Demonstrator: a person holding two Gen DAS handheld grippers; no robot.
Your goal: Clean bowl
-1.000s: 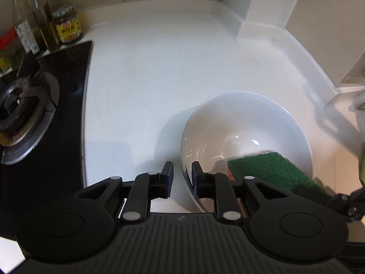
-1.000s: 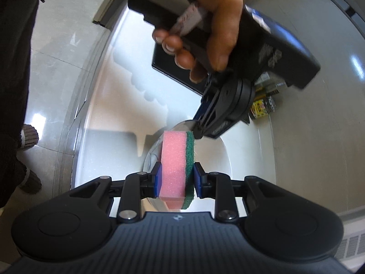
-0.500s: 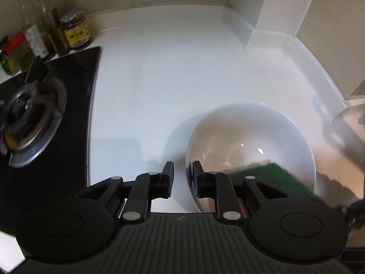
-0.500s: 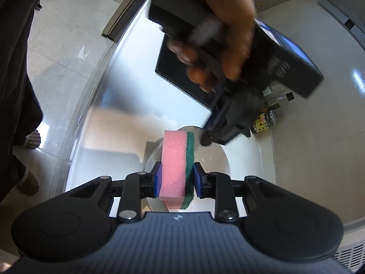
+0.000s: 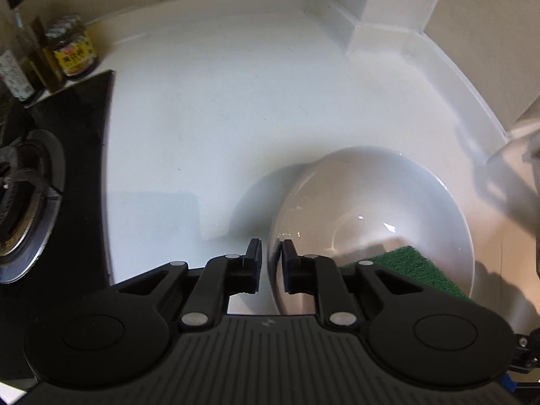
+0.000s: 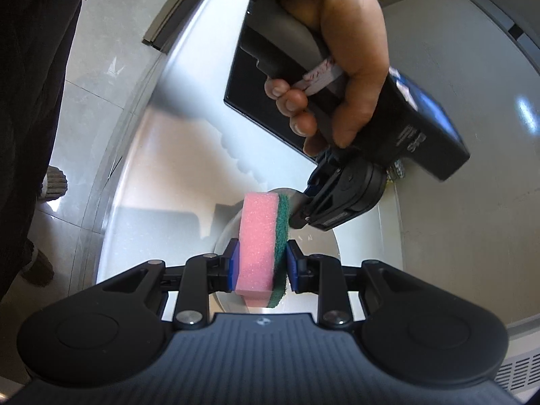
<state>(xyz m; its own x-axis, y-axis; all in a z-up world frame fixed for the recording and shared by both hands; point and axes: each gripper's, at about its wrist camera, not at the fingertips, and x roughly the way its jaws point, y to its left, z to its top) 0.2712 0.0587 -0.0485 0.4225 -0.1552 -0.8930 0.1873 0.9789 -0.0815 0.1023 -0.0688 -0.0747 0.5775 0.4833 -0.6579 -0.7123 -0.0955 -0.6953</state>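
The white bowl [image 5: 371, 222] stands upright on the white worktop [image 5: 219, 101], mouth up. The left gripper [image 5: 270, 263] has its jaws a little apart and closing, one on each side of the bowl's near rim, not pressing it. The right gripper [image 6: 262, 268] clamps the pink and green sponge [image 6: 261, 243], whose long axis points forward into the bowl.

White bowl [image 5: 368, 202] just right of black claw [image 5: 270, 263]. Pink sponge [image 6: 258, 236] with green scrub face between blue pads [image 6: 233, 266] of other black claw [image 6: 261, 266]. White counter [image 5: 219, 101] ahead; black stove [image 5: 77, 128] left, yellow-labelled jar [image 5: 72, 52] beyond.
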